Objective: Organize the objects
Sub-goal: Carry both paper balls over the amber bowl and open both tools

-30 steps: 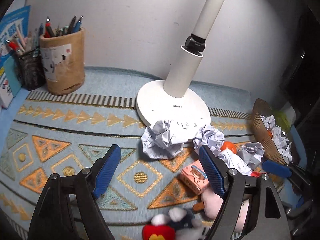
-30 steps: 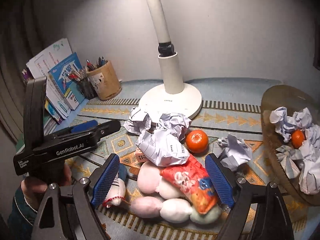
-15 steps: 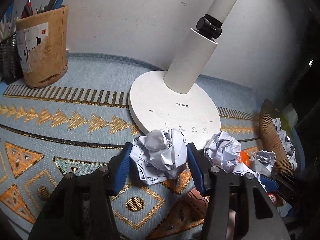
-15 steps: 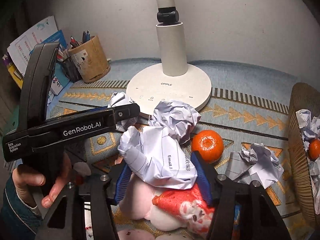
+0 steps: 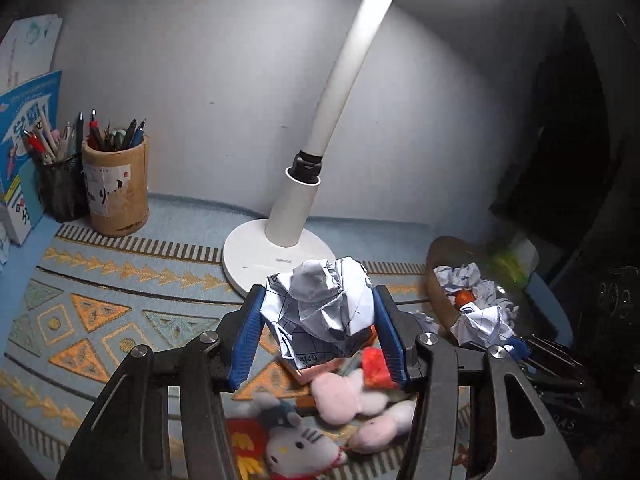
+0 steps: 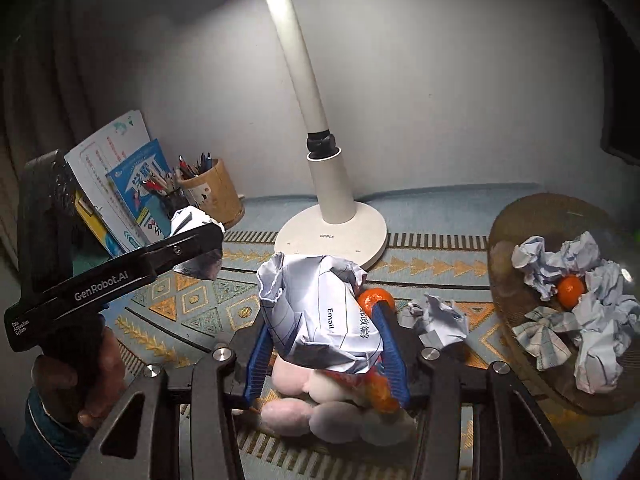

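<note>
My left gripper [image 5: 318, 330] is shut on a crumpled paper ball [image 5: 320, 304] and holds it above the patterned mat. In the right wrist view this gripper [image 6: 200, 248] shows at the left with its paper ball [image 6: 188, 218]. My right gripper [image 6: 324, 340] is shut on another crumpled paper ball [image 6: 324, 316] printed with "Email", held above plush toys [image 6: 320, 412]. A brown basket [image 6: 520, 240] at the right holds several paper balls and a tangerine [image 6: 570, 290]. A loose paper ball [image 6: 438, 320] and a tangerine [image 6: 374, 298] lie on the mat.
A white desk lamp [image 6: 332, 232] stands at the back middle. Pen holders [image 5: 116, 188] and books [image 6: 136, 196] stand at the back left. Plush toys [image 5: 304, 440], a red snack packet [image 5: 376, 368] and a small pink box lie below my left gripper. The basket [image 5: 436, 292] is at the right.
Both grippers closed on paper balls and lifted them off the mat. Both cameras rose and pulled back from the lamp base.
</note>
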`<action>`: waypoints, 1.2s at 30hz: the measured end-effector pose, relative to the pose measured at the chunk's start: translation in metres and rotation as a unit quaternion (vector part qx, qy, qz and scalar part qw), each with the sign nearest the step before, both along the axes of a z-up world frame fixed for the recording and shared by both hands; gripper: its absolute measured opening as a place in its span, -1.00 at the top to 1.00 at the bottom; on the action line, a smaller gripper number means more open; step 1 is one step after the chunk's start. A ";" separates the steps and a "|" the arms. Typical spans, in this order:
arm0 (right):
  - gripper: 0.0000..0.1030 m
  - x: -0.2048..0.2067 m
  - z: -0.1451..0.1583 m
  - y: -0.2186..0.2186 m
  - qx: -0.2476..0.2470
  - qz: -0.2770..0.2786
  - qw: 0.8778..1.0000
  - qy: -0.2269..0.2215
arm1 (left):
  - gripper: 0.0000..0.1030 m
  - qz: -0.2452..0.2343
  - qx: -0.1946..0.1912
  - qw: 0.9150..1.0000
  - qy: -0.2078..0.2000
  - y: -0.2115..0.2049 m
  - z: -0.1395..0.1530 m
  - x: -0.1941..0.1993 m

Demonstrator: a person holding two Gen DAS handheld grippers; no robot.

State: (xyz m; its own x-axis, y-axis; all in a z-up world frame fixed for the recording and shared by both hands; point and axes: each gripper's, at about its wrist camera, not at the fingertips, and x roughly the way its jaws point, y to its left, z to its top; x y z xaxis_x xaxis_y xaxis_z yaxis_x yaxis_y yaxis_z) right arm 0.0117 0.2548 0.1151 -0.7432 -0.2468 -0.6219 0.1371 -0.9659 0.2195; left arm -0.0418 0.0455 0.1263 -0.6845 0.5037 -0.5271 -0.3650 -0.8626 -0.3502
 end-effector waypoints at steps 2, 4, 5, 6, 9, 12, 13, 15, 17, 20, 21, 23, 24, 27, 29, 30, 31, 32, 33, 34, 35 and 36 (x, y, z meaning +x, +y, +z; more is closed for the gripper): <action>0.08 0.022 0.006 0.013 -0.003 -0.008 1.000 0.010 | 0.03 -0.002 0.009 1.000 0.006 0.000 0.003 0.029; 0.08 0.043 0.010 0.027 -0.002 -0.019 1.000 0.017 | 0.03 -0.007 0.008 1.000 0.008 0.005 0.004 0.053; 0.08 0.052 0.011 0.034 -0.002 -0.027 0.999 0.018 | 0.02 -0.011 0.009 1.000 0.007 0.008 0.004 0.061; 0.08 0.059 0.013 0.042 -0.003 -0.034 0.999 0.018 | 0.02 -0.016 0.010 1.000 0.006 0.011 0.004 0.069; 0.08 0.081 0.022 0.066 -0.015 -0.059 0.998 0.033 | 0.02 -0.031 0.006 0.999 0.014 0.031 0.012 0.084; 0.08 0.100 0.041 0.093 -0.021 -0.089 0.994 0.057 | 0.02 -0.054 0.002 0.998 0.032 0.057 0.029 0.091; 0.08 0.106 0.049 0.102 -0.022 -0.101 0.992 0.066 | 0.02 -0.061 0.000 0.997 0.040 0.067 0.036 0.092; 0.08 0.116 0.067 0.124 -0.026 -0.131 0.988 0.082 | 0.01 -0.076 -0.002 0.996 0.056 0.090 0.050 0.092; 0.07 0.121 0.082 0.149 -0.037 -0.160 0.982 0.094 | 0.01 -0.095 -0.004 0.993 0.069 0.114 0.062 0.088; 0.07 0.118 0.092 0.183 -0.058 -0.200 0.973 0.095 | 0.01 -0.115 -0.006 0.990 0.077 0.151 0.071 0.078; 0.07 0.114 0.092 0.192 -0.063 -0.210 0.971 0.091 | 0.01 -0.121 -0.005 0.990 0.077 0.163 0.071 0.073; 0.07 0.104 0.090 0.208 -0.069 -0.223 0.969 0.082 | 0.01 -0.131 -0.007 0.989 0.072 0.183 0.067 0.062; 0.07 0.097 0.088 0.213 -0.068 -0.231 0.968 0.076 | 0.01 -0.134 -0.011 0.989 0.069 0.193 0.064 0.055; 0.06 0.079 0.081 0.225 -0.070 -0.237 0.967 0.060 | 0.00 -0.137 -0.020 0.989 0.056 0.218 0.050 0.034; 0.03 0.068 0.076 0.229 -0.069 -0.242 0.967 0.049 | -0.04 -0.138 -0.026 0.989 0.049 0.232 0.042 0.020; -0.03 0.061 0.072 0.231 -0.069 -0.244 0.966 0.044 | -0.09 -0.137 -0.034 0.989 0.050 0.238 0.038 0.015; -0.12 0.054 0.069 0.233 -0.070 -0.244 0.967 0.038 | -0.21 -0.136 -0.045 0.988 0.051 0.244 0.033 0.010; -0.35 0.047 0.065 0.235 -0.070 -0.242 0.967 0.031 | -0.36 -0.132 -0.057 0.989 0.047 0.249 0.029 0.004; -0.41 0.042 0.061 0.237 -0.068 -0.242 0.968 0.026 | -0.64 -0.128 -0.061 0.989 0.041 0.252 0.024 0.001; -0.41 0.038 0.058 0.239 -0.065 -0.245 0.967 0.020 | -0.68 -0.125 -0.056 0.990 0.036 0.251 0.020 -0.003; -0.41 0.037 0.055 0.241 -0.064 -0.248 0.967 0.017 | -0.68 -0.124 -0.049 0.991 0.031 0.249 0.017 -0.004; -0.41 0.037 0.052 0.243 -0.067 -0.249 0.966 0.016 | -0.68 -0.123 -0.044 0.991 0.024 0.247 0.014 -0.003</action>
State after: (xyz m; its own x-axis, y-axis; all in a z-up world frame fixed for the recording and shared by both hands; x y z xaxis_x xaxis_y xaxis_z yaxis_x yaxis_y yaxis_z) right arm 0.0487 0.4975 0.1674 -0.8089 0.0685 -0.5840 -0.3278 -0.8771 0.3511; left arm -0.0451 0.2921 0.1406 -0.5725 0.6122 -0.5454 -0.5827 -0.7718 -0.2546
